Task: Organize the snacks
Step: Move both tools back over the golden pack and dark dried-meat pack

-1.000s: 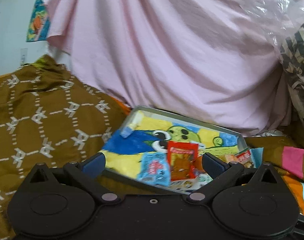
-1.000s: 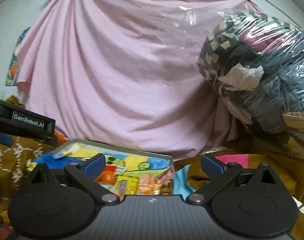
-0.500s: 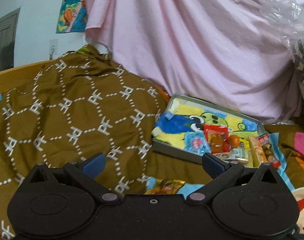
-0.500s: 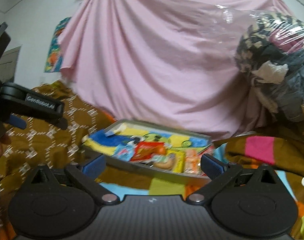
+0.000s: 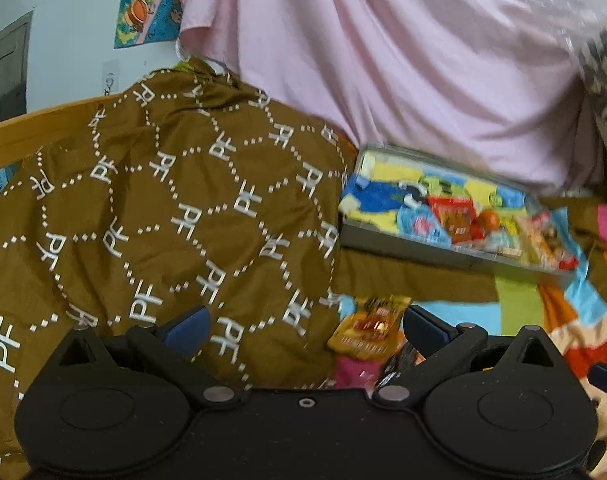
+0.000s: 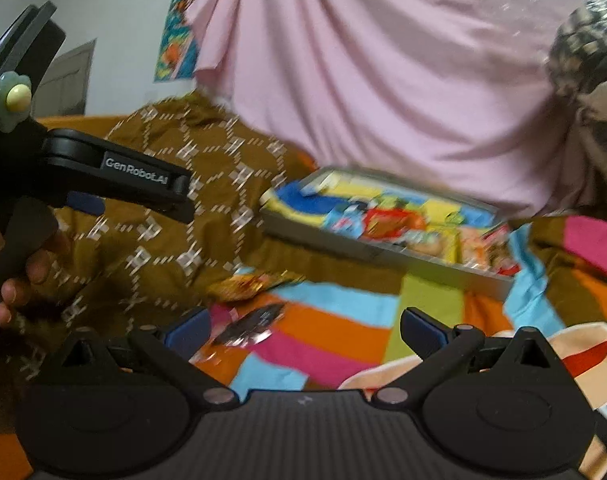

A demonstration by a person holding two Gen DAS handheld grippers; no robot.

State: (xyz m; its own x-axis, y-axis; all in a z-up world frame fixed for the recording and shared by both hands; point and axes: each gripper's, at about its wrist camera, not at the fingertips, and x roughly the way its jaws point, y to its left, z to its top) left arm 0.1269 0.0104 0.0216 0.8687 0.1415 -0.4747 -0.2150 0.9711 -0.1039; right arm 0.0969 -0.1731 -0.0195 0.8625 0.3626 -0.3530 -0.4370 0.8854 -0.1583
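A grey metal tray [image 5: 403,246] [image 6: 383,258] lined with a cartoon cloth holds several snack packets, among them a red packet [image 5: 453,216] [image 6: 391,218] and a light blue one [image 5: 417,222]. A yellow-orange snack packet [image 5: 369,330] [image 6: 245,284] lies on the striped bedspread in front of the tray. A dark shiny wrapper [image 6: 249,324] lies nearer. My left gripper [image 5: 303,326] is open and empty, just short of the yellow packet. My right gripper [image 6: 303,326] is open and empty above the bedspread. The left gripper [image 6: 115,176] also shows at the right wrist view's left side, held by a hand.
A brown patterned cloth [image 5: 163,220] is heaped on the left. A pink sheet [image 5: 383,60] hangs behind the tray. A plastic-wrapped bundle of clothes [image 6: 587,64] sits at the right. The striped bedspread [image 6: 343,332] spreads in front.
Both grippers have pulled back from the tray and swung left. The tray now looks farther off, and the yellow packet and dark wrapper on the bedspread have come into view.
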